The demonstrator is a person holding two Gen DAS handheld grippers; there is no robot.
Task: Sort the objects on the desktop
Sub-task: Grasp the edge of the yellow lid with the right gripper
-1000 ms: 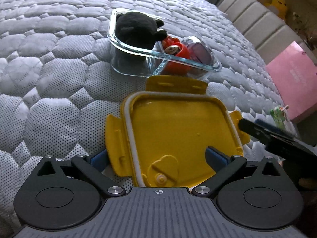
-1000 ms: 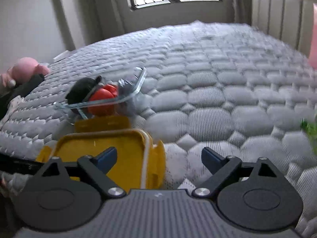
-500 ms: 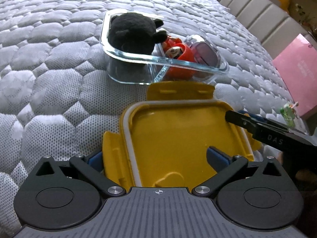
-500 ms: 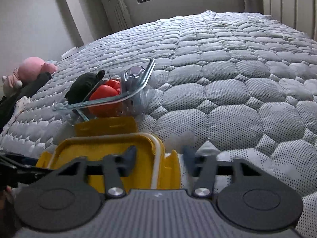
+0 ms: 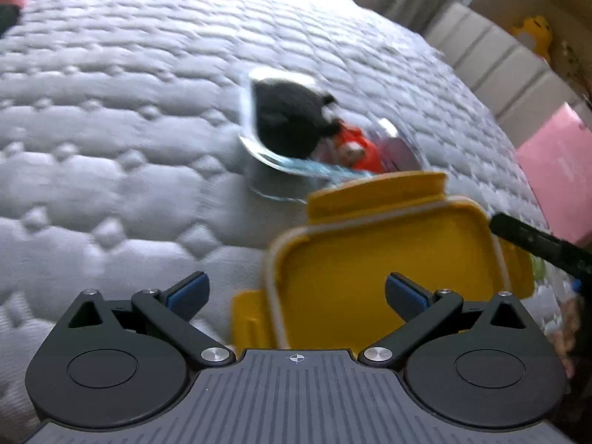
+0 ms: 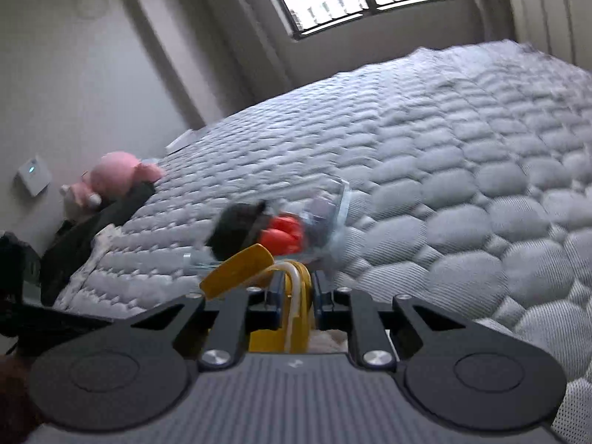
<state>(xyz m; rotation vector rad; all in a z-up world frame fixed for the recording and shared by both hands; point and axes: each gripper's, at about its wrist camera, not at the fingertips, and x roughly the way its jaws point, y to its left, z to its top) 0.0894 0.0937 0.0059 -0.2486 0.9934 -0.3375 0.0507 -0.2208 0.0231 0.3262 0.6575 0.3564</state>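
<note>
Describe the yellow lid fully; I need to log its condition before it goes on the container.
The yellow lid looks like plastic, roughly square with rounded corners, a pale seal strip around its inner rim and hinged locking flaps on its sides. Its underside faces the left camera. It is tilted, its edge pinched by the shut right tool, just in front of the glass container. The open left tool does not grip it.

Each gripper is matte black plastic over a dark grey ribbed base plate, with 2 round housings bearing raised discs. On the left gripper (image 5: 295,290), angled black link arms run from 2 silver screws to blue-padded fingers (image 5: 188,288), smaller silver screws sit further out on the links, and a white crosshair mark sits at the plate's front edge. The right gripper (image 6: 295,290) shows the same black links, silver screws and blue finger pads (image 6: 274,288).
</note>
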